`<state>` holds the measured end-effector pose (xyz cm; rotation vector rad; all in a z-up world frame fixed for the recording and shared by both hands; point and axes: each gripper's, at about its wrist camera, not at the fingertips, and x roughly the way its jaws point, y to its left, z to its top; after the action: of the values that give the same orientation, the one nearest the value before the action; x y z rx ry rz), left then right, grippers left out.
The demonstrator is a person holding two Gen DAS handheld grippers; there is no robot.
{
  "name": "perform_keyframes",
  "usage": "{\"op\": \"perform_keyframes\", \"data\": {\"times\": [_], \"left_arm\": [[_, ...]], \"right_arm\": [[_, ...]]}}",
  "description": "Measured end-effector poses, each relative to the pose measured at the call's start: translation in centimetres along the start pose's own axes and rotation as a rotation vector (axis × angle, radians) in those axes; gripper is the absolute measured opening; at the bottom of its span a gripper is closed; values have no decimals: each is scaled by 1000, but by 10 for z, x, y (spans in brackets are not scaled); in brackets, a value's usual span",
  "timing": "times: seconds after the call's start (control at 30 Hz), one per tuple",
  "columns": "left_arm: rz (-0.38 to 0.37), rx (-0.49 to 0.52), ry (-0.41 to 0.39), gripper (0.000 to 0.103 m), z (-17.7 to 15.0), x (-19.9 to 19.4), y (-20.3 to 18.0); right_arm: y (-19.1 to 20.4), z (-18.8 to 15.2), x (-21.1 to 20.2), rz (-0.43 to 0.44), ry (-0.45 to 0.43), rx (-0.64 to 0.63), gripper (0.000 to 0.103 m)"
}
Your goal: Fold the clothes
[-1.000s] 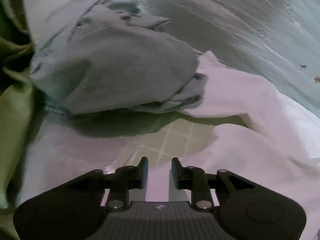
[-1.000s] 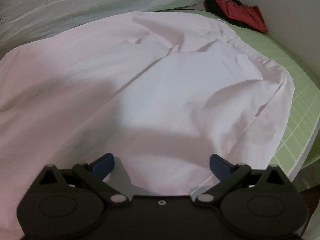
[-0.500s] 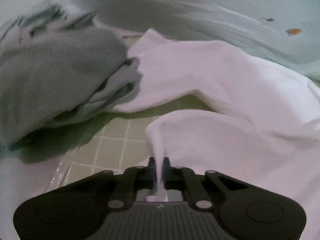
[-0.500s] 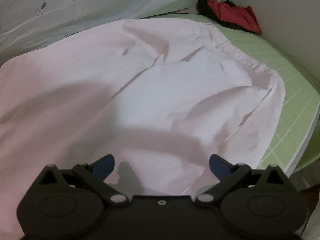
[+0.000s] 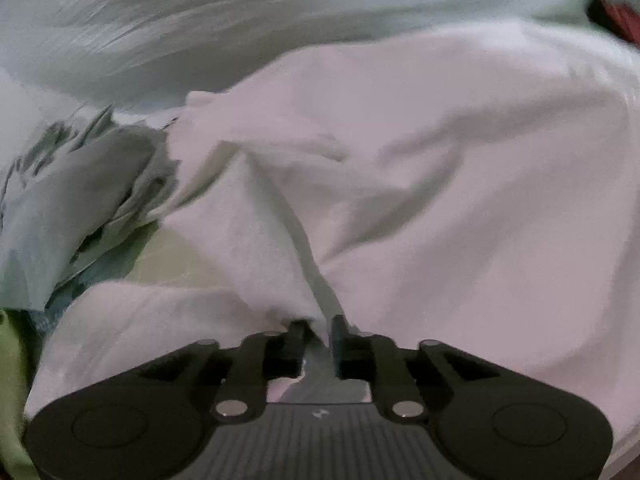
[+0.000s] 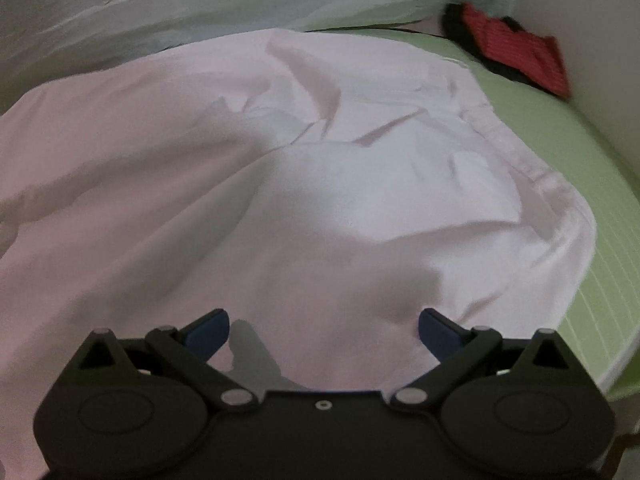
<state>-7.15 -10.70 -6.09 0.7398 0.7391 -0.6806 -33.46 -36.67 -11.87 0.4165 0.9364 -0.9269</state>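
Observation:
A white garment (image 5: 460,184) lies spread over a green grid mat (image 6: 576,184). My left gripper (image 5: 318,326) is shut on a fold of the white garment, and the cloth rises in a ridge from the jaws toward the garment's far edge. The same white garment (image 6: 280,184) fills the right wrist view. My right gripper (image 6: 324,326) is wide open and empty, just above the garment's near edge, with its blue pads (image 6: 208,330) apart.
A crumpled grey garment (image 5: 76,200) lies left of the white one. A pale blue printed sheet (image 5: 200,28) runs along the back. A red and black cloth (image 6: 516,52) lies at the mat's far right corner. The mat's right edge (image 6: 600,344) drops off nearby.
My left gripper closed on the white garment's edge and has carried it to the right, over the garment. The right gripper stayed open and shifted slightly over the cloth.

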Motion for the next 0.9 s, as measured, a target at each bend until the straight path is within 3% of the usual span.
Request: {"op": "perform_keyframes", "data": {"times": [0.07, 0.13, 0.3, 0.43, 0.6, 0.77, 0.9], "left_arm": [[3, -11, 4, 25, 1, -3, -9], [-9, -60, -7, 34, 4, -9, -9], [-44, -289, -39, 57, 16, -15, 22], [-50, -402, -44, 57, 27, -3, 42], [-20, -379, -66, 61, 41, 0, 55], [-48, -538, -71, 62, 47, 11, 98], [-52, -594, -79, 62, 53, 23, 127]], "right_arm": [[-1, 3, 3, 25, 3, -52, 102], [0, 4, 5, 40, 8, -93, 102], [-5, 11, 11, 65, 13, -123, 102], [-4, 14, 14, 68, 15, -107, 102], [-1, 13, 11, 70, 11, -87, 102], [0, 10, 9, 49, 19, -32, 102], [5, 7, 8, 36, 27, -16, 102]]}}
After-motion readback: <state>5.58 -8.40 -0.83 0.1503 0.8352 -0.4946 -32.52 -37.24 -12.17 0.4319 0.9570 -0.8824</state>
